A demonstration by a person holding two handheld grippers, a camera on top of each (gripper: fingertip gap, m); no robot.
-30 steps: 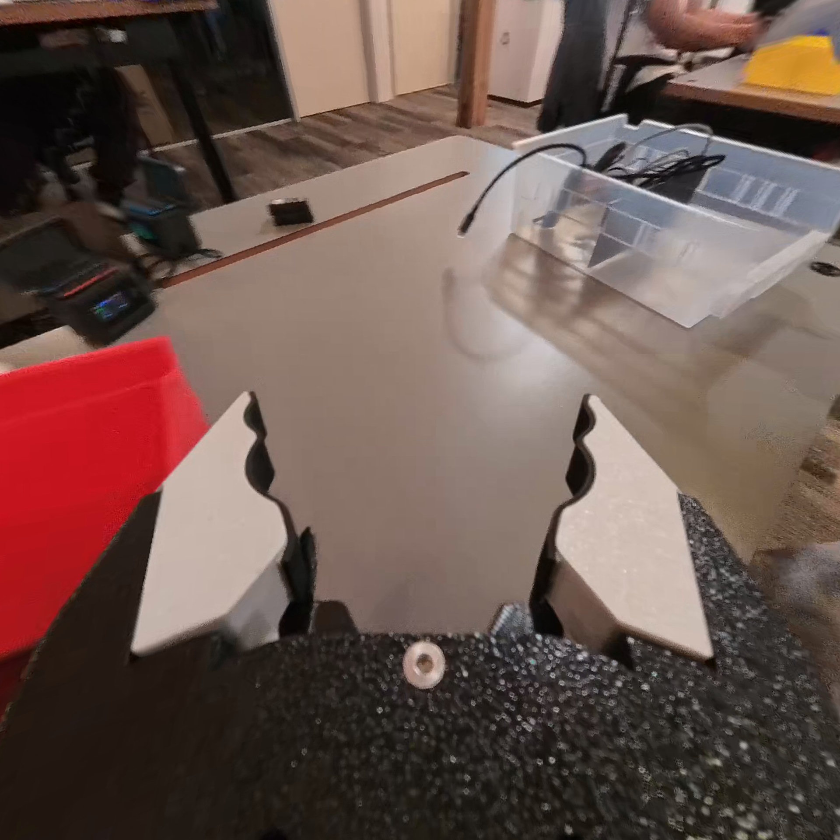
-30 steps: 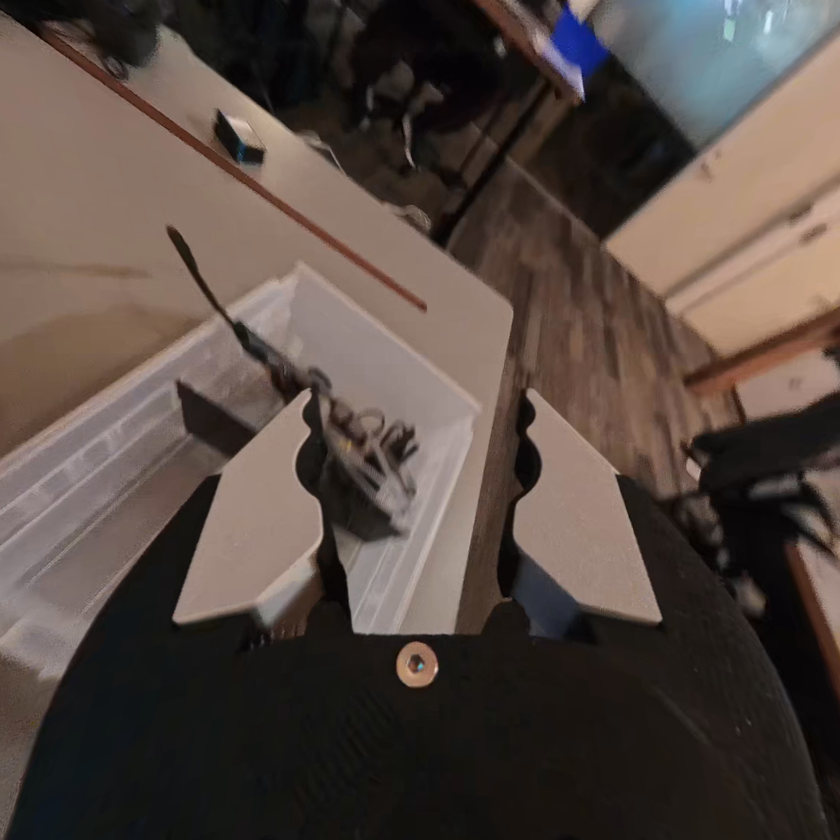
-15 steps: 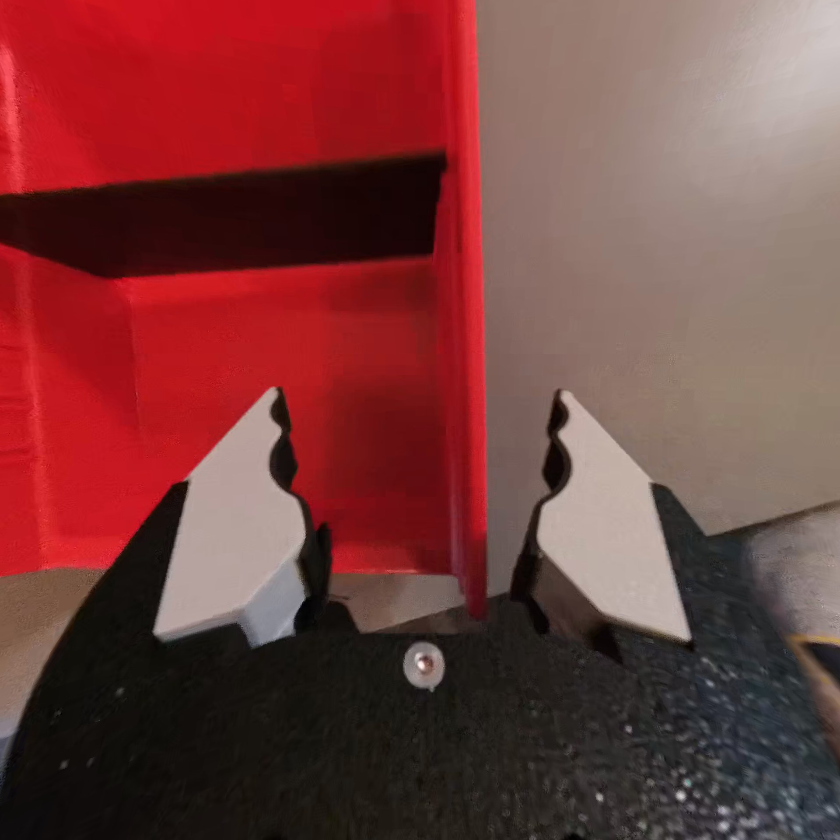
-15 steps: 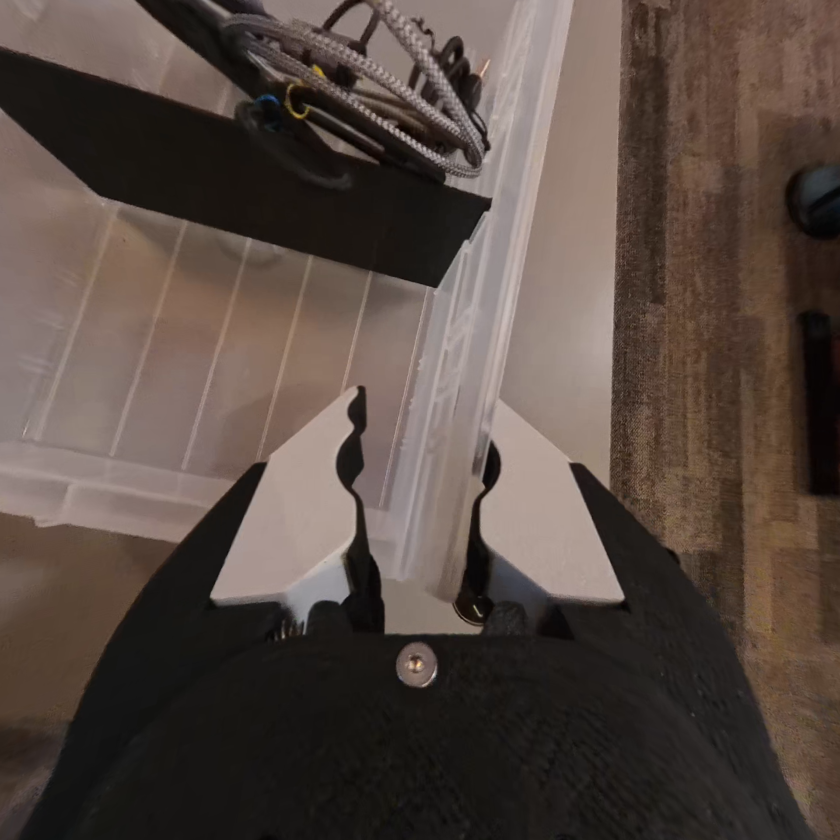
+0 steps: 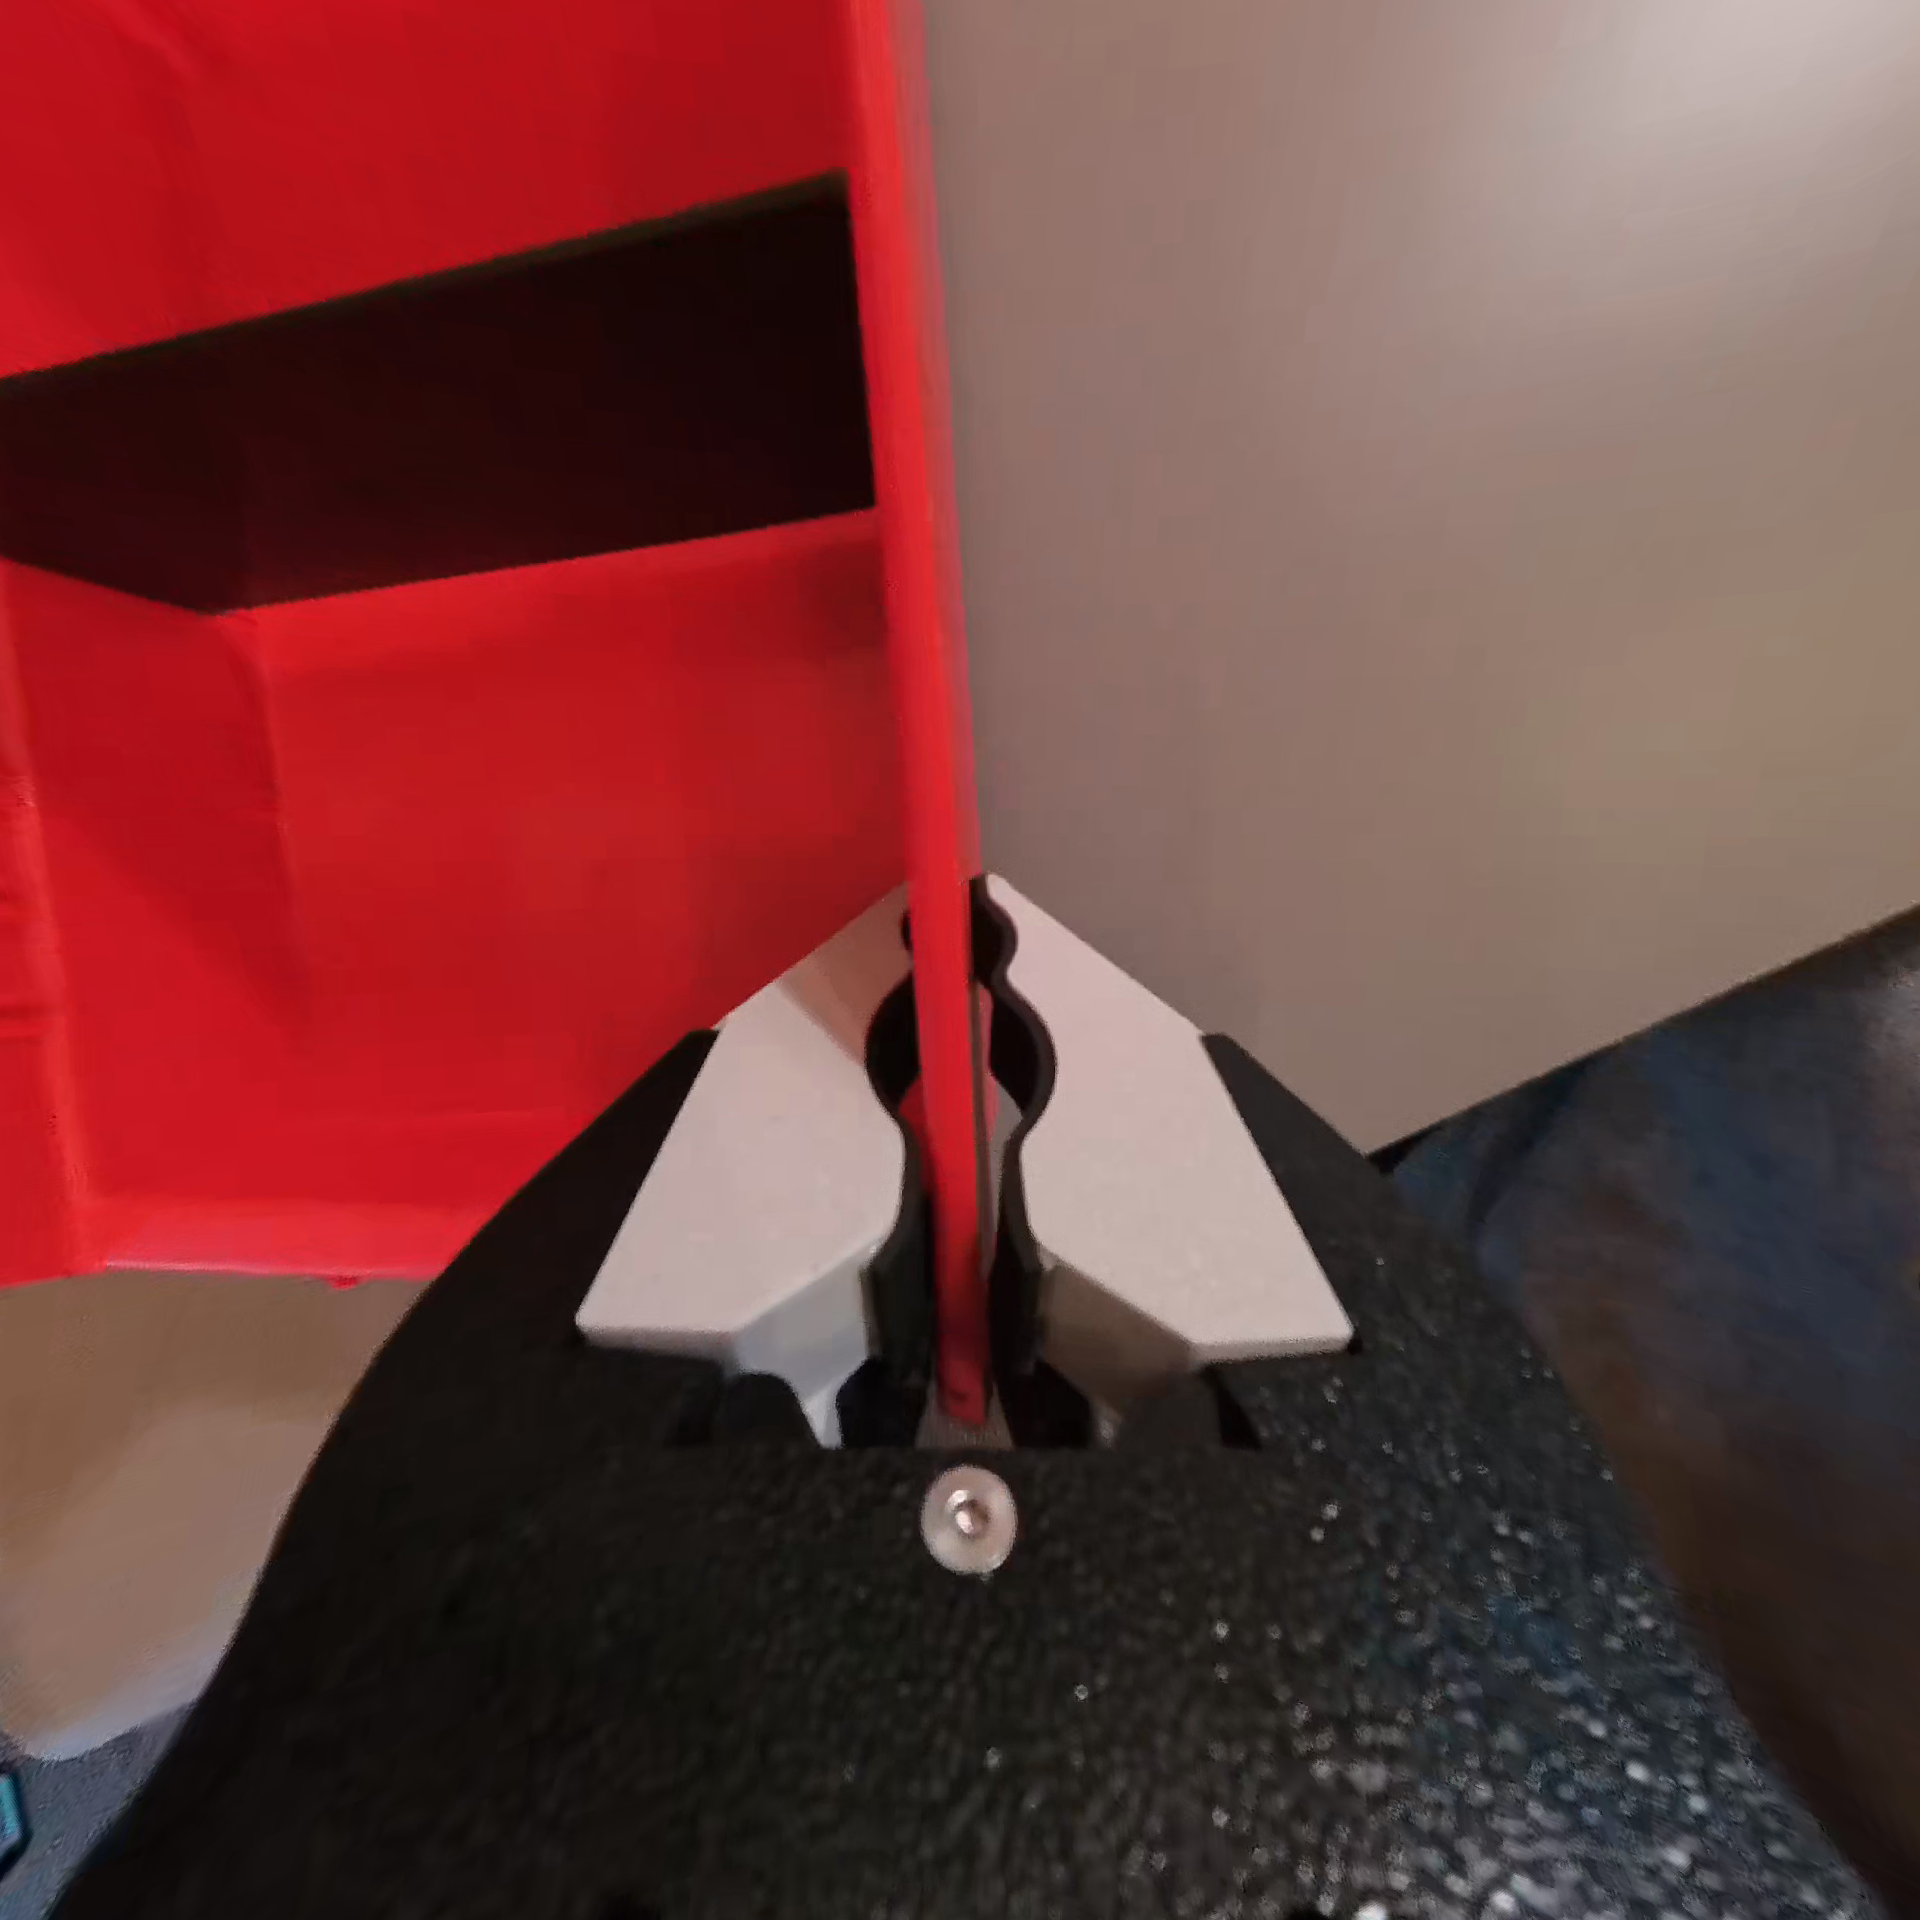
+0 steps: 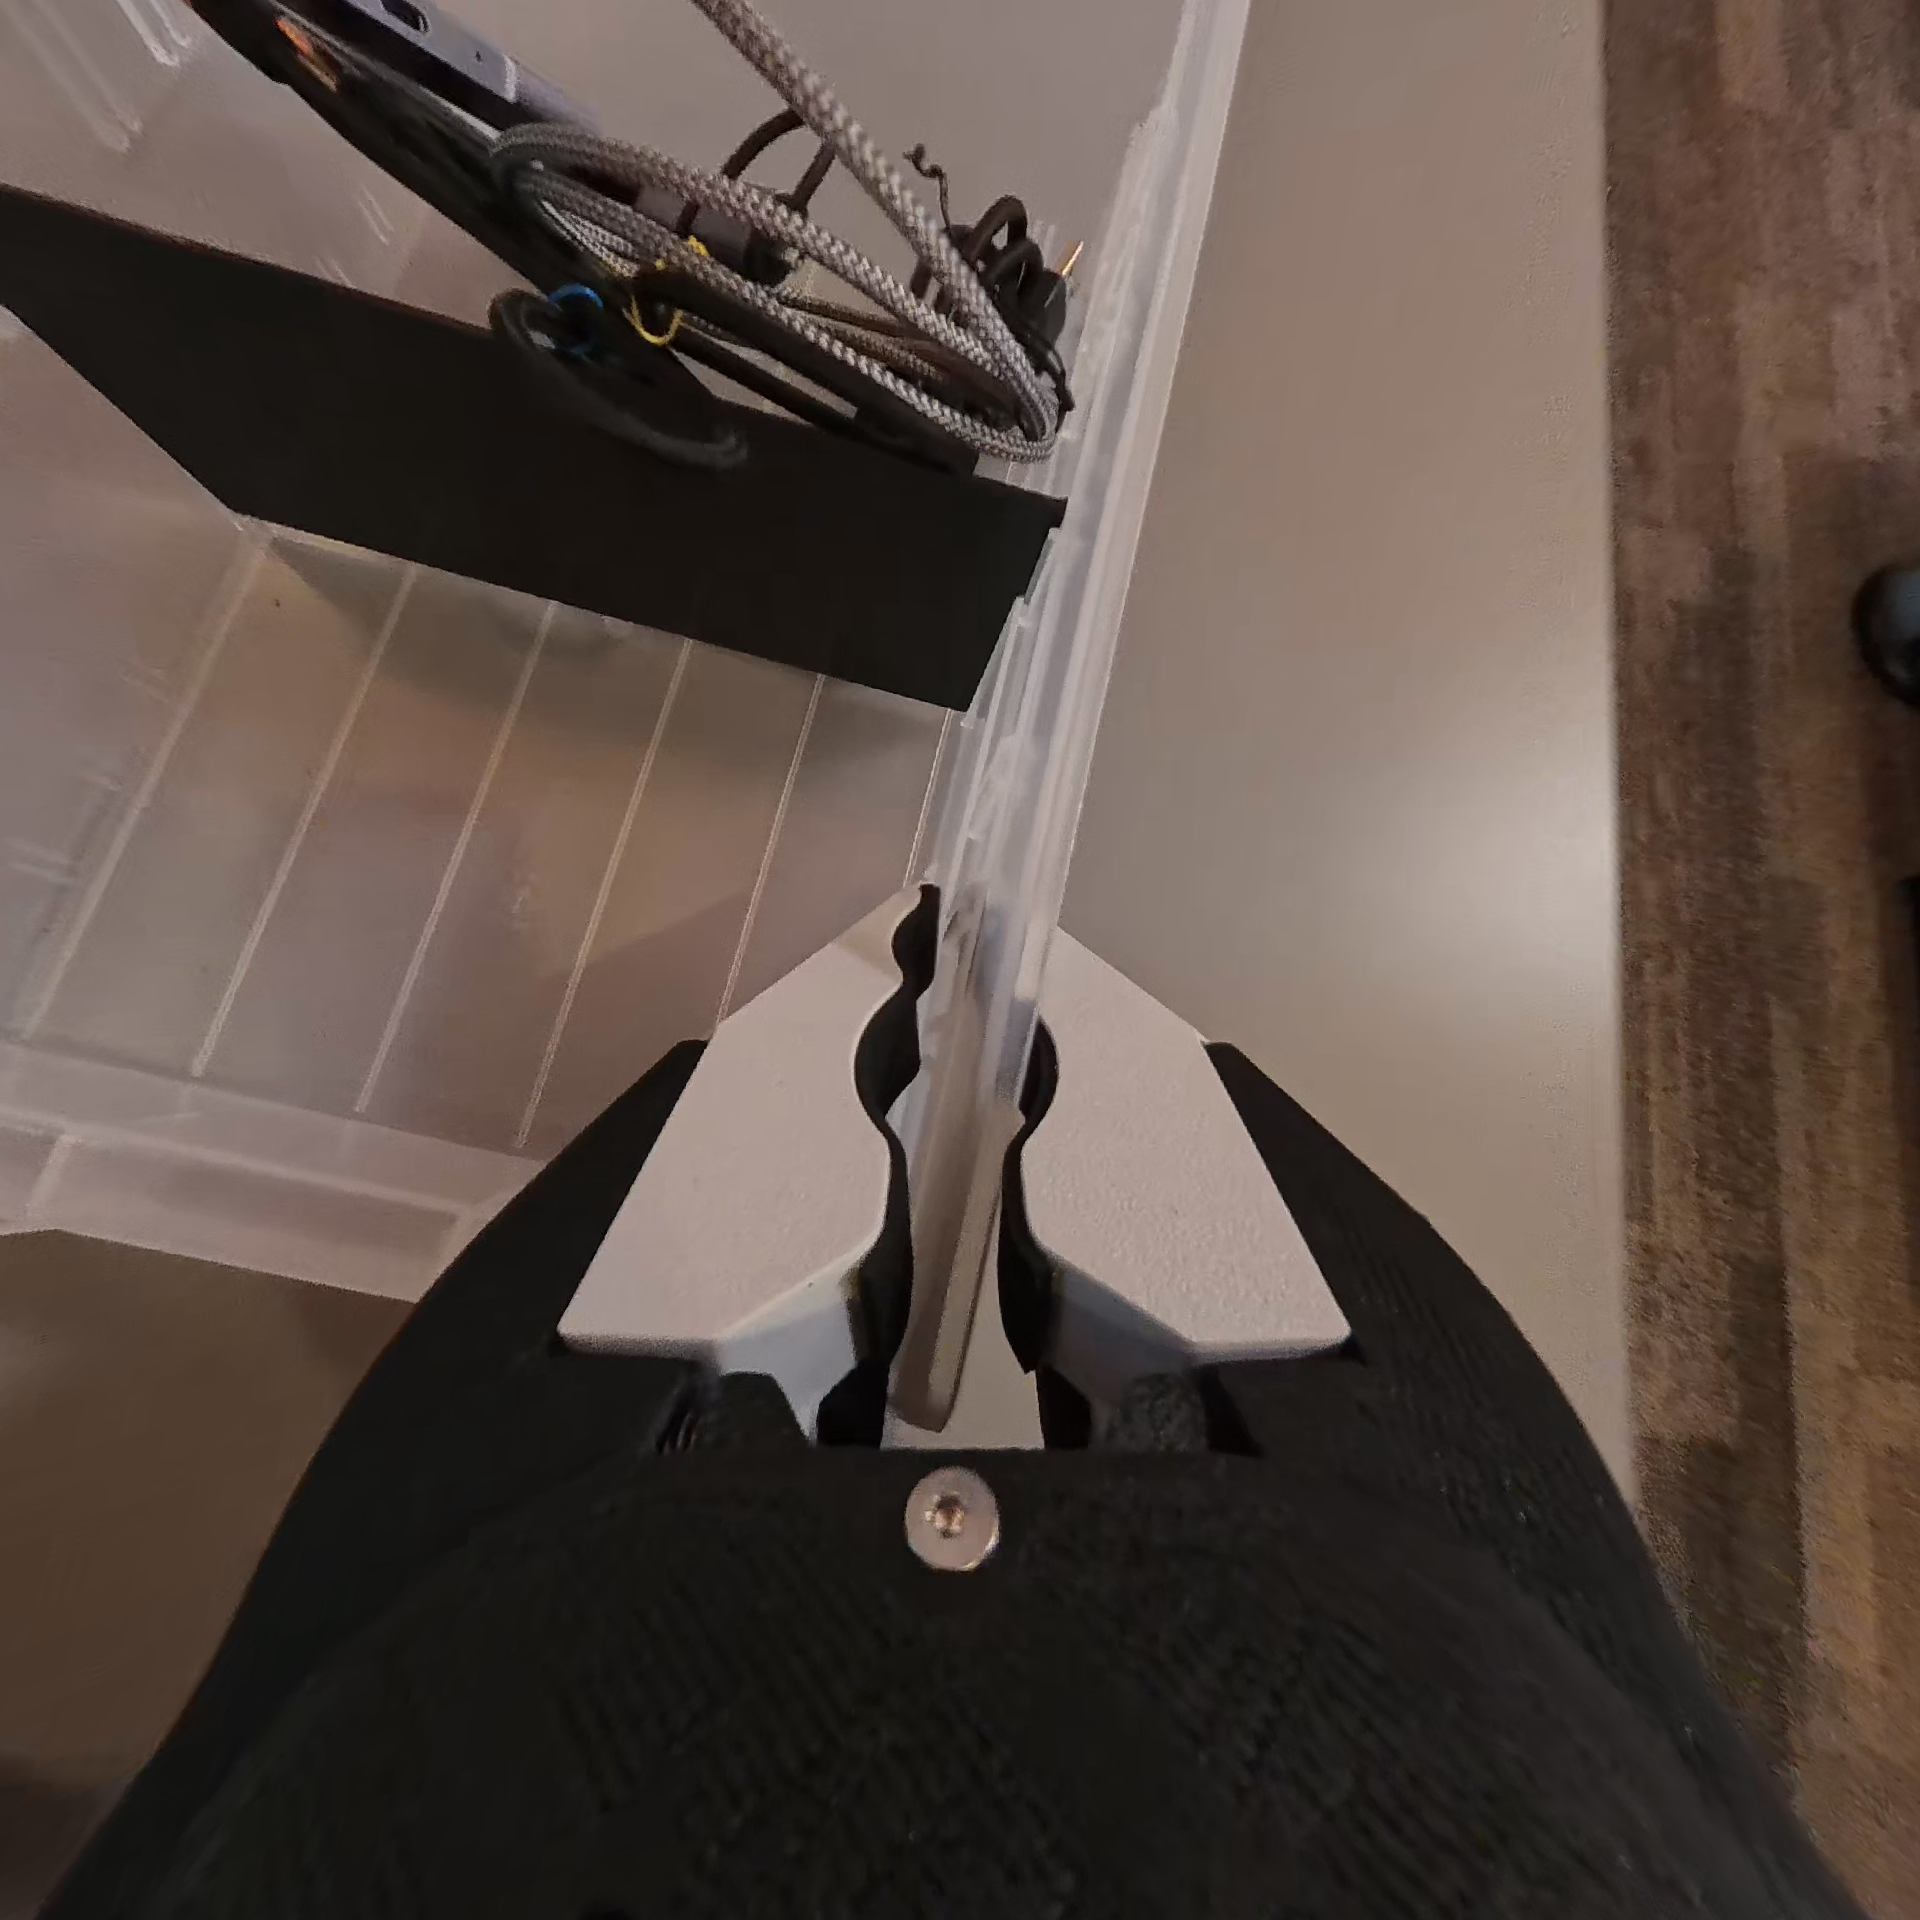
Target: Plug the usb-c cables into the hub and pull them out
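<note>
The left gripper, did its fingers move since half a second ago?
Yes. The left gripper has closed: its fingers, earlier wide apart around the red bin's wall, now pinch it.

Braided grey cables (image 6: 831, 301) are lying coiled in the clear bin's (image 6: 1049, 748) far compartment, ahead-left of the right gripper (image 6: 961, 1101); dark hub (image 6: 436, 62) is sitting behind them, unplugged.

No writing, label, brand, number or sign can be read in either view; the red bin (image 5: 468, 935), the clear bin (image 6: 1049, 727) and the worktop (image 5: 1455, 520) bear none.
</note>
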